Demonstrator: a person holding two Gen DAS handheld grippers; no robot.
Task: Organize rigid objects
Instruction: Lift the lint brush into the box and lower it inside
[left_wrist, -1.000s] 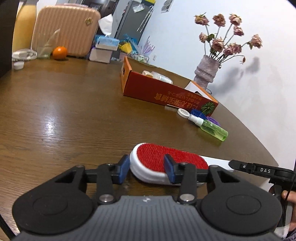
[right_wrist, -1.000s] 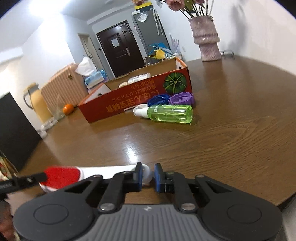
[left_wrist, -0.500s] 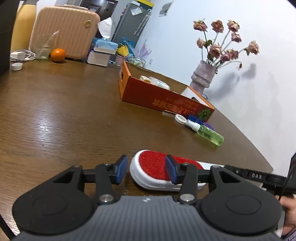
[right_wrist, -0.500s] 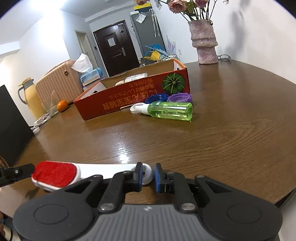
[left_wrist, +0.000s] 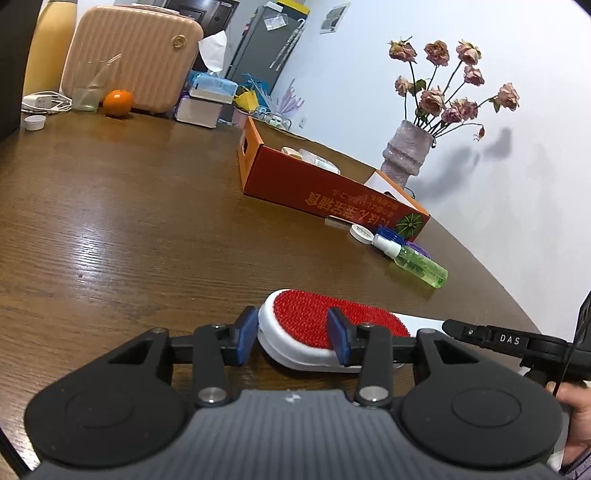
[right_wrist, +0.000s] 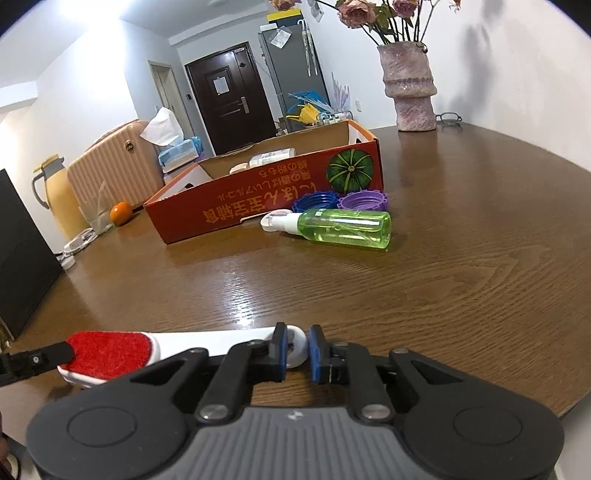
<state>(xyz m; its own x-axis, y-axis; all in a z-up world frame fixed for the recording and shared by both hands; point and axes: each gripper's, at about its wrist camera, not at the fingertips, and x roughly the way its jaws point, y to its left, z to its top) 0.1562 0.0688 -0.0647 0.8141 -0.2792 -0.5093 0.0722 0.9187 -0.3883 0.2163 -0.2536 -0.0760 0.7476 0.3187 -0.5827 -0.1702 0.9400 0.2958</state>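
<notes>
A: The left gripper (left_wrist: 291, 338) has its jaws closing around the red head of the lint brush (left_wrist: 325, 325); the pads sit at its sides, but a firm pinch is hard to confirm. The right gripper (right_wrist: 296, 349) is clamped tight on the brush's white handle tip. The brush is at the near edge of the table (right_wrist: 461, 258).

B: Progress?

A: Partly done, I'd judge. A few items lie in the orange box (right_wrist: 266, 210); the green spray bottle (right_wrist: 343, 229), blue lid (right_wrist: 316, 202) and purple lid (right_wrist: 364, 201) wait outside.

B: View differences?

A: Only the left view shows a small white cap (left_wrist: 362, 233); only the right view shows the handle grip
</notes>
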